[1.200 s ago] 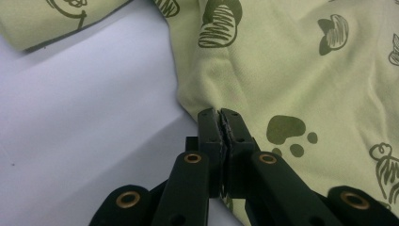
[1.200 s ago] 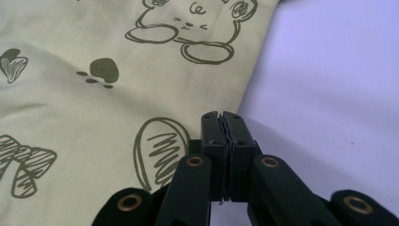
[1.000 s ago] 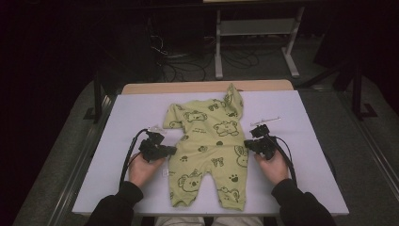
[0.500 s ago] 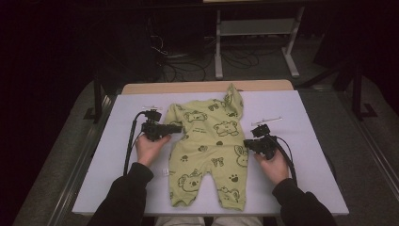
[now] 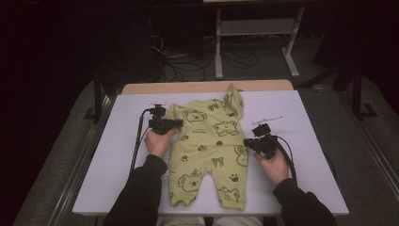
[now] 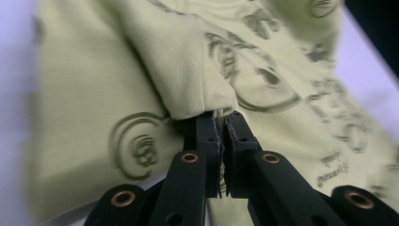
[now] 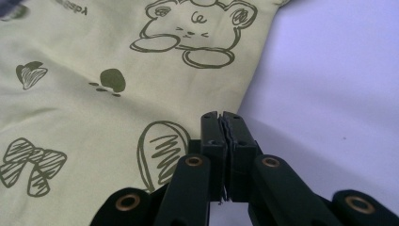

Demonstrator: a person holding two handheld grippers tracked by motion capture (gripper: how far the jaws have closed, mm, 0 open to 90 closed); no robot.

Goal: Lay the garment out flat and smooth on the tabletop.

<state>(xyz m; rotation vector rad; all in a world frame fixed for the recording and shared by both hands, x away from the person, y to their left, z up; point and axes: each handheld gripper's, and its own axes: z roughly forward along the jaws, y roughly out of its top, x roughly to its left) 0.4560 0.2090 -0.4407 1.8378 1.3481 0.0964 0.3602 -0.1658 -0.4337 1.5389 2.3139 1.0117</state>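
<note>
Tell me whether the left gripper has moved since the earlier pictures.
Yes. The left gripper has moved away from the person along the romper, from its waist up to the sleeve; its jaws have just closed on sleeve fabric.

The romper's (image 6: 141,84) edge hides the left gripper's (image 6: 221,117) tips.

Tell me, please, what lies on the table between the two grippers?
In the high view, the yellow-green baby romper with animal prints lies between the left gripper and the right gripper. Each is shut at an edge of it.

yellow-green romper (image 5: 207,150) with dark animal prints
</note>
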